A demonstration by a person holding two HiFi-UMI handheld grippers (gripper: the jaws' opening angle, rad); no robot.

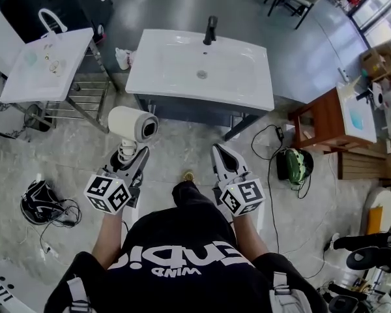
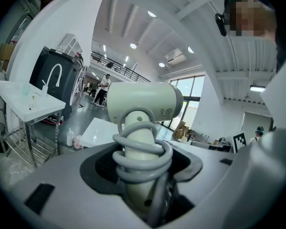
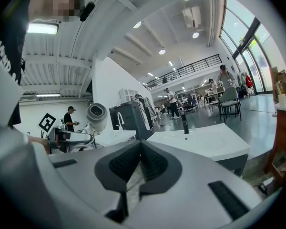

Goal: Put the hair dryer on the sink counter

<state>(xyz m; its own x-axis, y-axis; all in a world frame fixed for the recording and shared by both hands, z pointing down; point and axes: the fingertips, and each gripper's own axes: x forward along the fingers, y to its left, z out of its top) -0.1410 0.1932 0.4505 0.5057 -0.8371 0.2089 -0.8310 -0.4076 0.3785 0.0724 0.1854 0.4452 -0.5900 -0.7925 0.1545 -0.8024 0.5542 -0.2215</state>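
Left gripper [image 1: 138, 154] jaws are clamped part-way open on the upright handle of a cream-white plastic hair dryer [image 1: 133, 124], with a grey cord [image 2: 142, 159] coiled round the handle. Dryer is in the air over the grey marble floor [image 1: 65, 155], near the front edge of the white rectangular sink table [image 1: 176, 77], not touching. Right gripper [image 1: 220, 151] jaws are closed together, empty.

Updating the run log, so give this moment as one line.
left tool: shut on hair dryer | right tool: shut, empty | hair dryer: not yet on sink counter
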